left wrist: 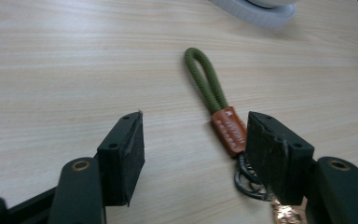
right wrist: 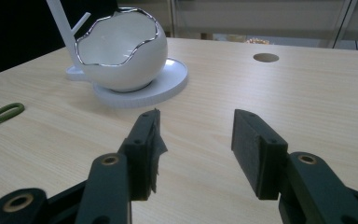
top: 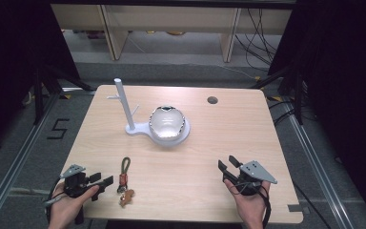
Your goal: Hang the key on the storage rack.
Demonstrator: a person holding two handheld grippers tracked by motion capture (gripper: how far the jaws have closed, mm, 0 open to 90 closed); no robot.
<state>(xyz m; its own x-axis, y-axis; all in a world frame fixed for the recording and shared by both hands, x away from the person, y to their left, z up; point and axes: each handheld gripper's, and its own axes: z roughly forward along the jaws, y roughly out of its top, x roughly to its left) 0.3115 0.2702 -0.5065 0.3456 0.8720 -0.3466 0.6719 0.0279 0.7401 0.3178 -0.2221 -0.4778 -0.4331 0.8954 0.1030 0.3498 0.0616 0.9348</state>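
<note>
Both the left gripper (left wrist: 193,144) and right gripper (right wrist: 196,135) gape wide beside the keychain (left wrist: 223,121) (braided green cord loop).

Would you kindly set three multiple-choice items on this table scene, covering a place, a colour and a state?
1. Where does the keychain lie?
A. beside the left gripper
B. in the bowl
C. by the table's hole

2. What colour is the keychain's cord loop?
A. blue
B. green
C. white

3. How do the right gripper jaws stand?
A. shut on the keychain
B. shut on nothing
C. open

Key: 1 A, it lies at the near edge next to that gripper; 2 B, the loop is olive green; 3 C, bare table shows between the jaws.
</note>
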